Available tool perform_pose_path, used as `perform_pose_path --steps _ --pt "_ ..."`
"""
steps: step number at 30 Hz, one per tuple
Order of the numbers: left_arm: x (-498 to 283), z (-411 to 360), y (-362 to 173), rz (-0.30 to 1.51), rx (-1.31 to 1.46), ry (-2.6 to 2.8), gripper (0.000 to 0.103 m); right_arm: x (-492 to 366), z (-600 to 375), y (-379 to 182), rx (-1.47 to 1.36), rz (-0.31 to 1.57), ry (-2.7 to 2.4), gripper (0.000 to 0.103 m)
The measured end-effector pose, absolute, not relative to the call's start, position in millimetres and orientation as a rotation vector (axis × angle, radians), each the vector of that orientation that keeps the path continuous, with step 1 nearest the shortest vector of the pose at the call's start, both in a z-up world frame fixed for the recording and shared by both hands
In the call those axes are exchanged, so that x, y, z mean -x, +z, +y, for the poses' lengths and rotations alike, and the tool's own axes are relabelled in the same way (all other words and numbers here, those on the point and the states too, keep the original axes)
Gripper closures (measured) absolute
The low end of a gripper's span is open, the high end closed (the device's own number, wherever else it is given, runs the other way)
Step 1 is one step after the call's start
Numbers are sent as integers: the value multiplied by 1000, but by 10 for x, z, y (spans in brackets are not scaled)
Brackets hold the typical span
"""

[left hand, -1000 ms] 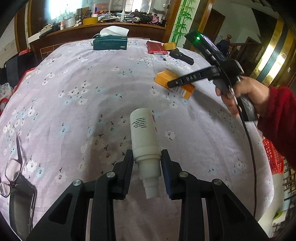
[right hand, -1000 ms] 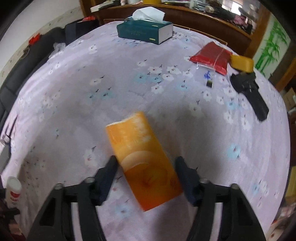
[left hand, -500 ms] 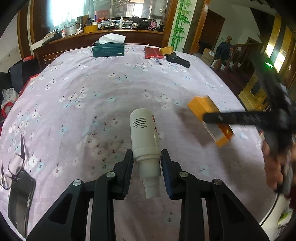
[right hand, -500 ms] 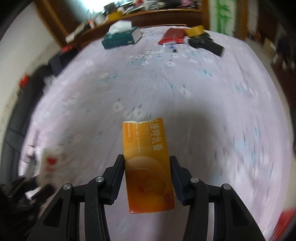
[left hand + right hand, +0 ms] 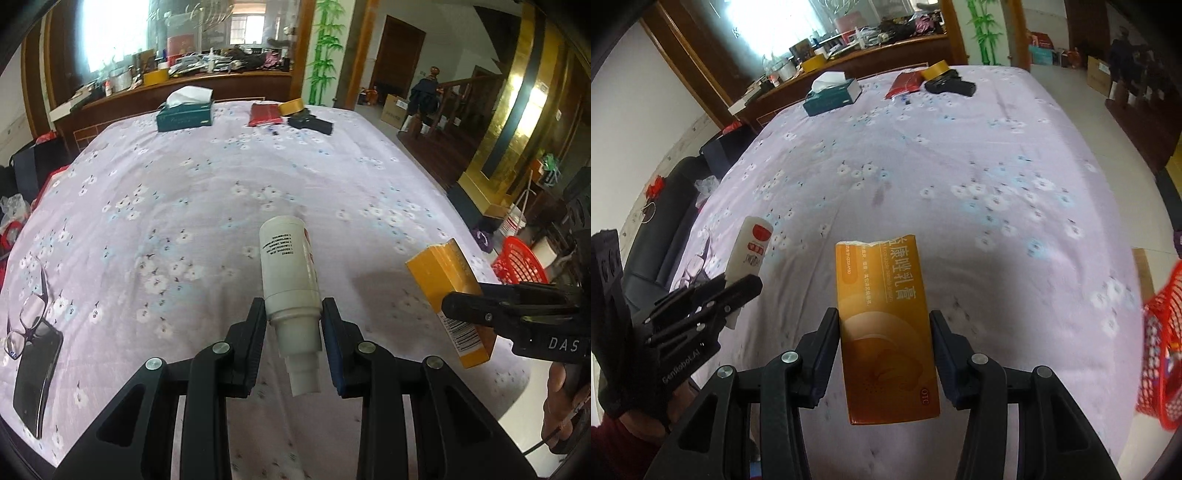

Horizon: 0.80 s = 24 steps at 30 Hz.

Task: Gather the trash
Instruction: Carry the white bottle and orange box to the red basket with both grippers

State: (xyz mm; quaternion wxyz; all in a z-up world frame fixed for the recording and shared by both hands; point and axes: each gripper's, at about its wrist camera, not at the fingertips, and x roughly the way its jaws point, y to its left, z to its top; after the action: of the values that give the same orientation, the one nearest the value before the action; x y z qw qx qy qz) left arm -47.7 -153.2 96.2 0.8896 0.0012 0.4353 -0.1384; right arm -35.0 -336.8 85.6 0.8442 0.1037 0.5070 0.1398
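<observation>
Left wrist view, grip: the left hand-held gripper [image 5: 293,334] is clamped on the white bottle [image 5: 288,269] at its shoulder, nozzle end pointing back toward the camera, base tilted forward above the bed [image 5: 221,192].
Left wrist view, other hand: to the right of the bottle, the right hand-held gripper [image 5: 461,308] holds the orange carton [image 5: 448,280] past the bed's edge; the red basket [image 5: 519,264] sits on the floor beyond the carton.
Left wrist view, surfaces: the bottle is smooth, round plastic with fine print and a stepped neck; the bed cover is soft lilac cloth with small white flowers. Left of the bottle lie glasses [image 5: 26,325] on a dark phone [image 5: 37,373]; far beyond it, a teal tissue box [image 5: 184,116].
Right wrist view, grip: the right hand-held gripper [image 5: 884,350] has just been closing its jaws, and its pads now press the orange carton [image 5: 886,325] on both long sides, torn flap end forward.
Right wrist view, target: the red basket [image 5: 1161,354] shows at the right edge, beside the carton and lower than the bed [image 5: 960,166]; its wall is open plastic mesh.
Right wrist view, material: thin glossy card, flat and rectangular, likely to crush if squeezed harder.
Advice: judged from here, both items are in transit; bring each fully over the basket mouth before letting go, carton first, keeping the two grippers apart.
</observation>
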Motion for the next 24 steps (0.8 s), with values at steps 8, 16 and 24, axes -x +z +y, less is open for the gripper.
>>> perform_pose_path --steps 8,16,24 --pt "702 -1782 1145 888 -15 -323 74 631 -3662 1038 -267 1018 278 51" --pt "823 -2000 1383 839 -57 -350 74 797 -3844 1325 -288 930 276 51" --pt "876 -2105 1514 810 -60 -372 74 895 -3960 1483 -303 893 267 51"
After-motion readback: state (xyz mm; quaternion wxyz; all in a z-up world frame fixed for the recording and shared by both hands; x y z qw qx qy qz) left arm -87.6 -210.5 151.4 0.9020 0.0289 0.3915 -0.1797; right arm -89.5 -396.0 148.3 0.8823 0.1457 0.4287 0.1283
